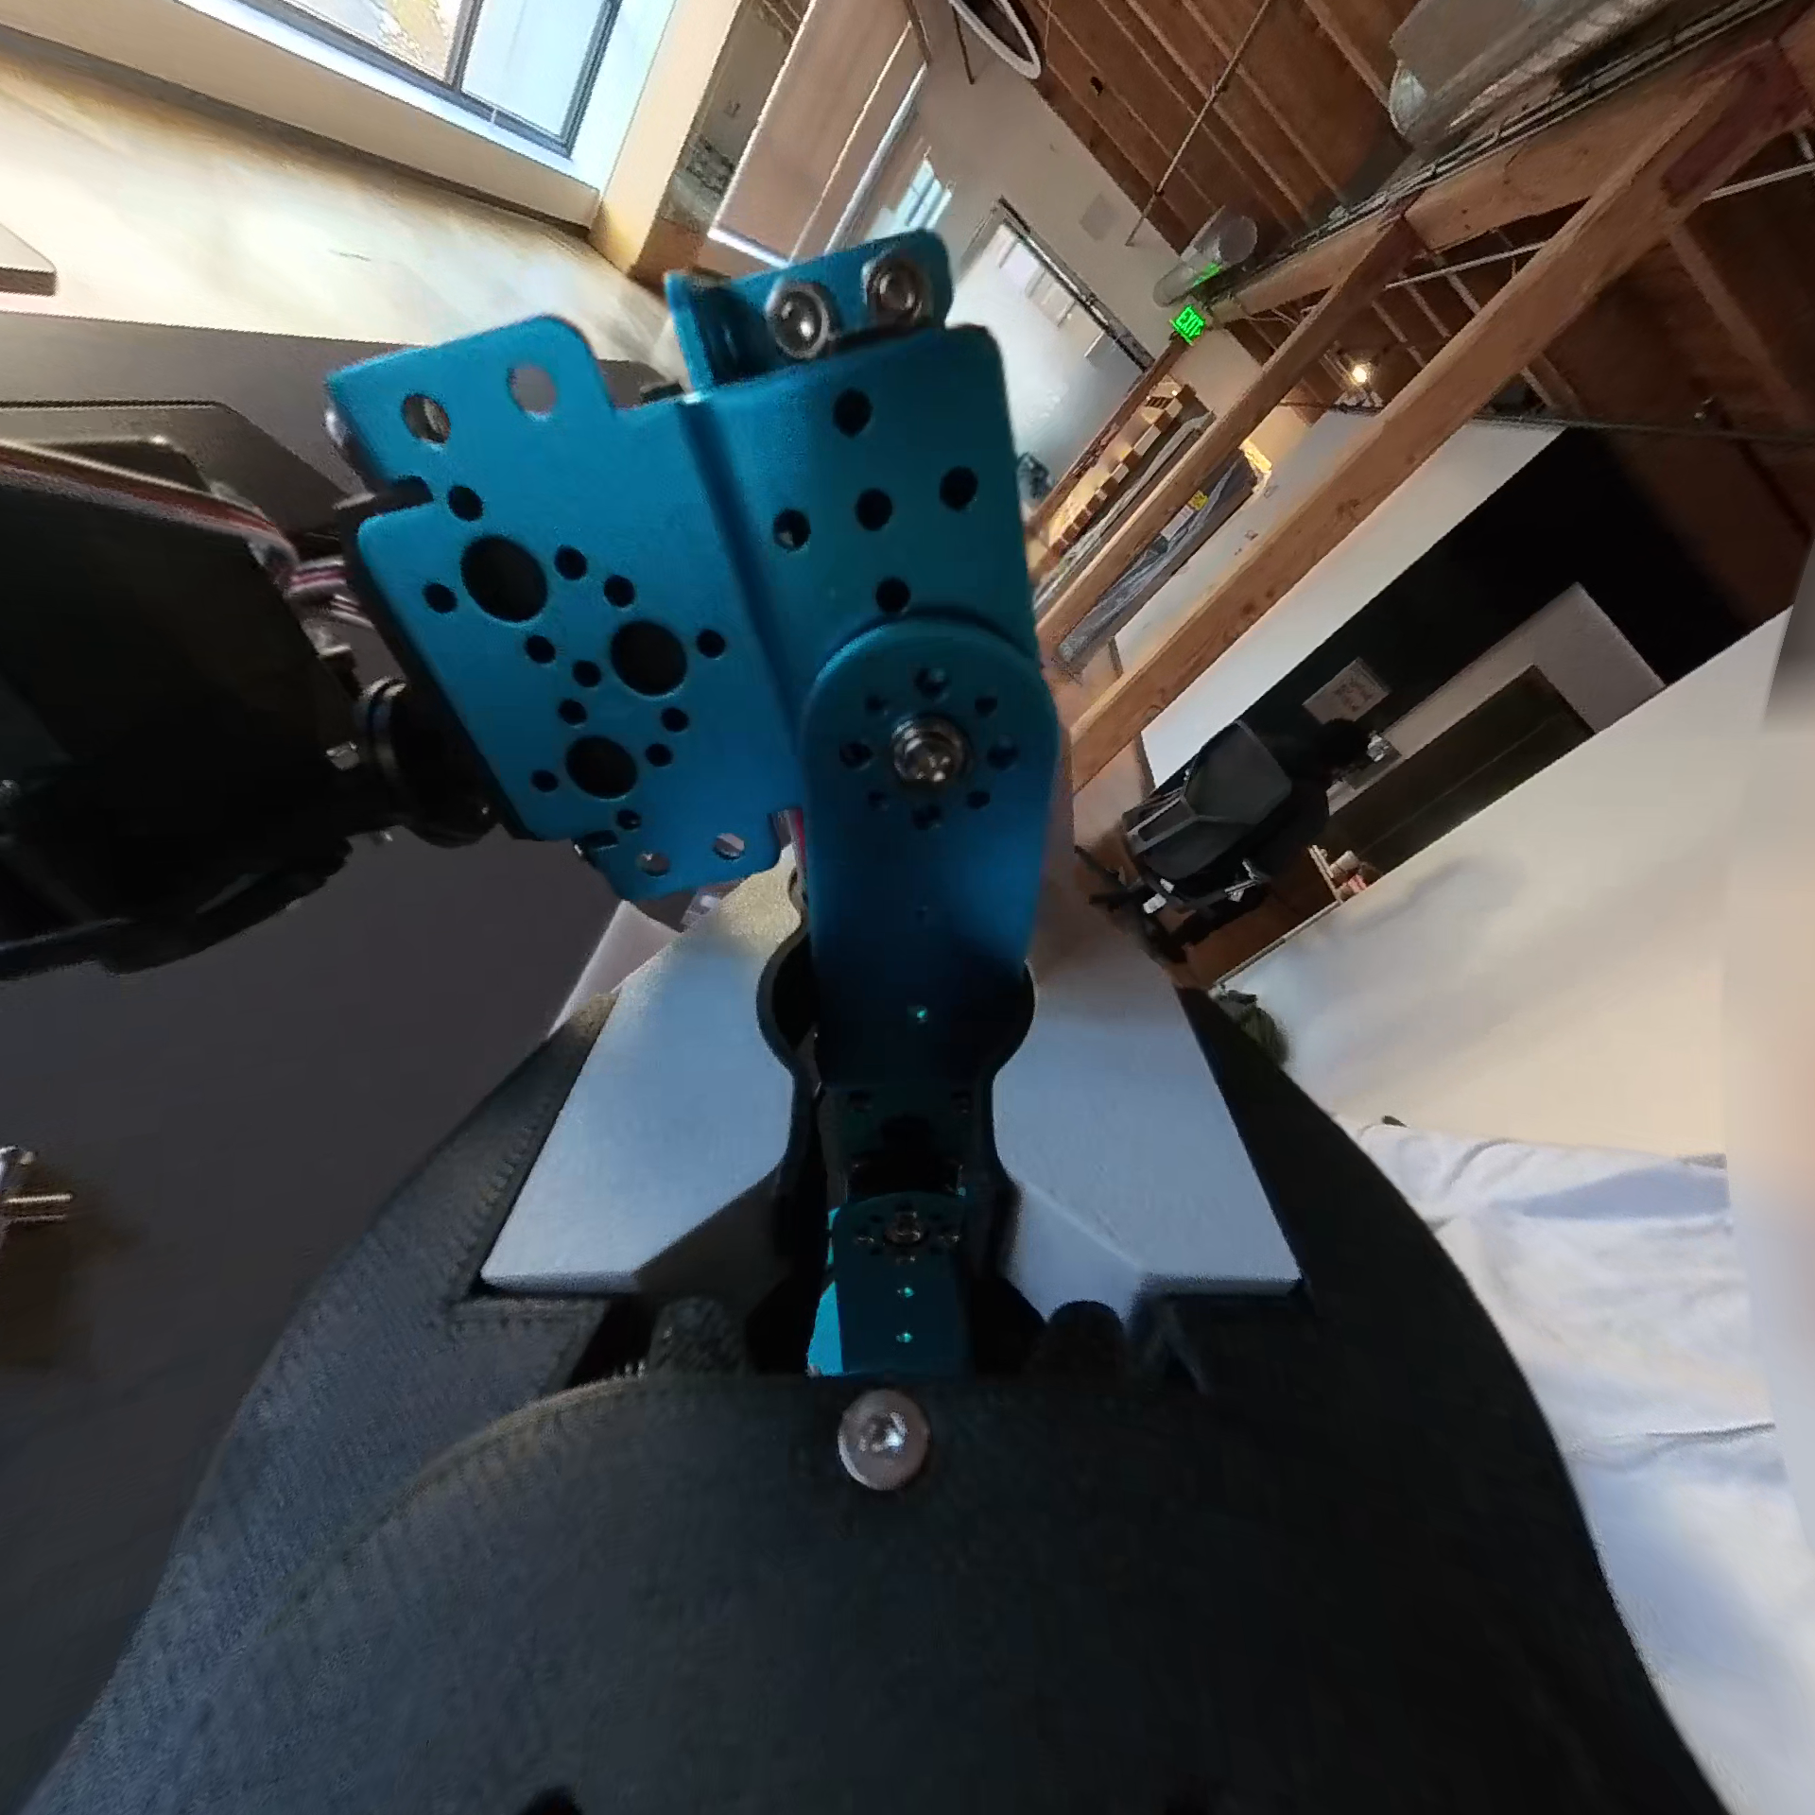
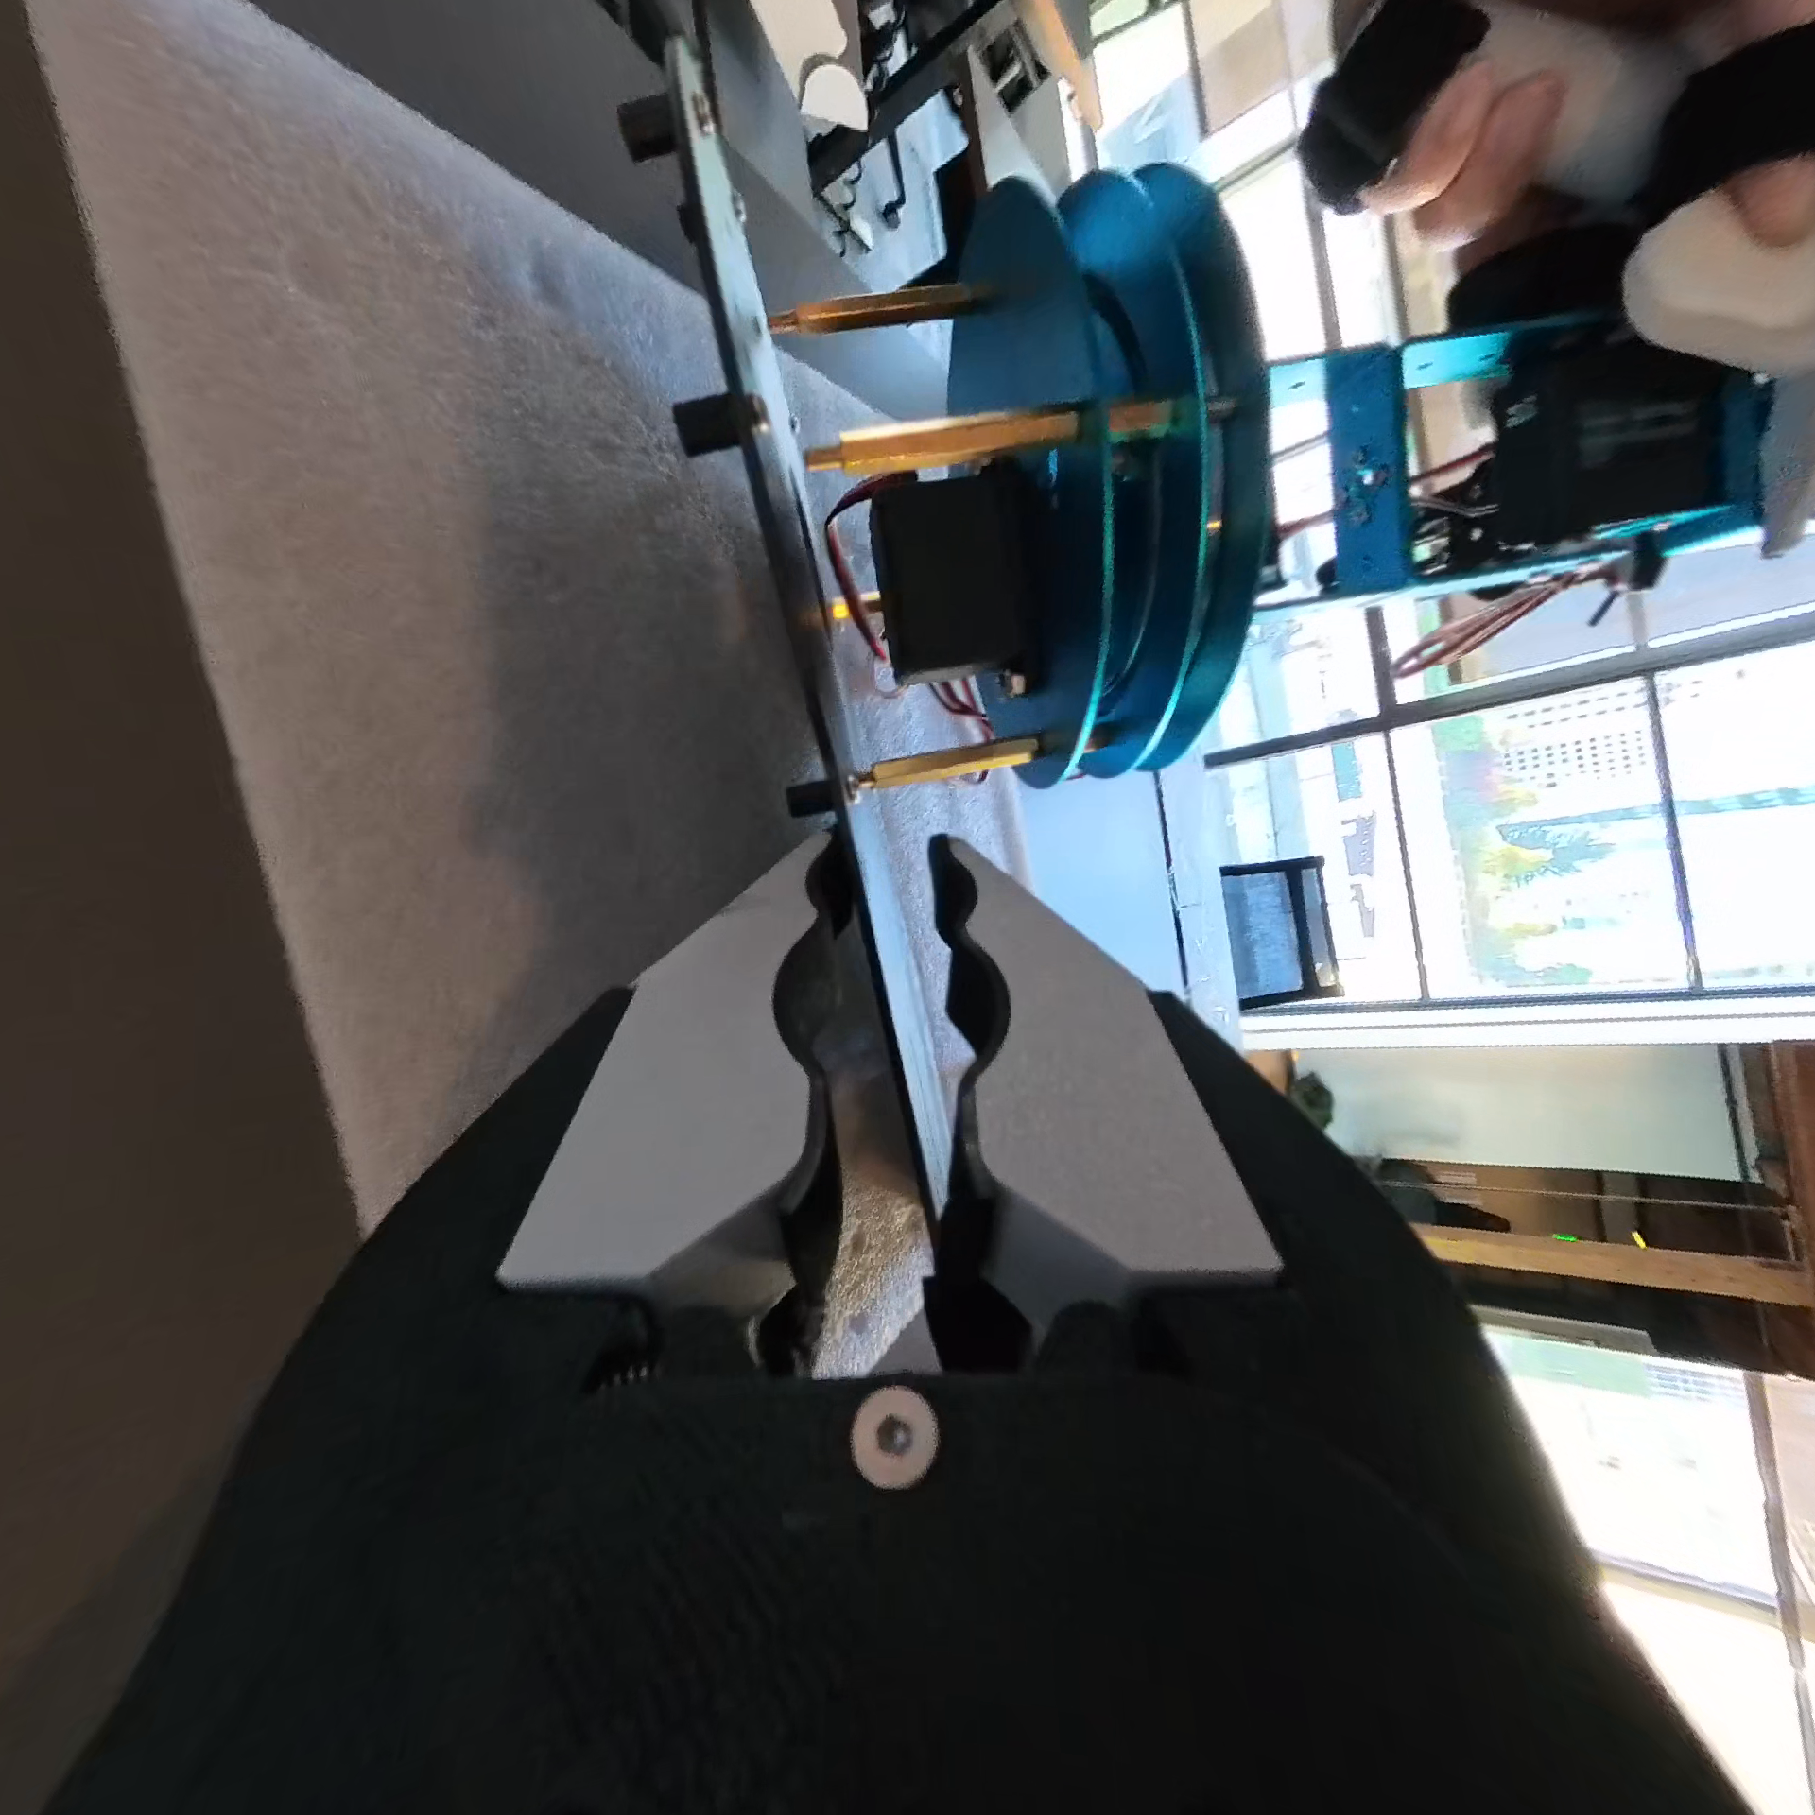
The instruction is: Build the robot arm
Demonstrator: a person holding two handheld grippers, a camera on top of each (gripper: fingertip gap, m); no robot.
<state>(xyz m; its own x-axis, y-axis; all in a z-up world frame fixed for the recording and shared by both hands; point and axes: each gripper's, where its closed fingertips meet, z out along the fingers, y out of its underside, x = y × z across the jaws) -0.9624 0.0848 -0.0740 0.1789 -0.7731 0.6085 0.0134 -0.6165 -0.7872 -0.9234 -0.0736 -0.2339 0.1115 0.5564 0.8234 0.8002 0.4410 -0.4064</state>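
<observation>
In the left wrist view, the left gripper was clamped on a blue bracket arm — probably to steady its upper links.

In the right wrist view, the right gripper straddled the thin base plate — fingers only partly apart, seemingly not yet pinching — anchoring the blue turntable.

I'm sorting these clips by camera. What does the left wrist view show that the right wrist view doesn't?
Only the left wrist view shows the left gripper shut on a blue bracket arm with bolts and holes, against wooden ceiling beams. Only the right wrist view shows the right gripper around a thin base plate, brass posts, blue discs and a grey surface. Both show blue metal parts of one small assembly and windows.
</observation>
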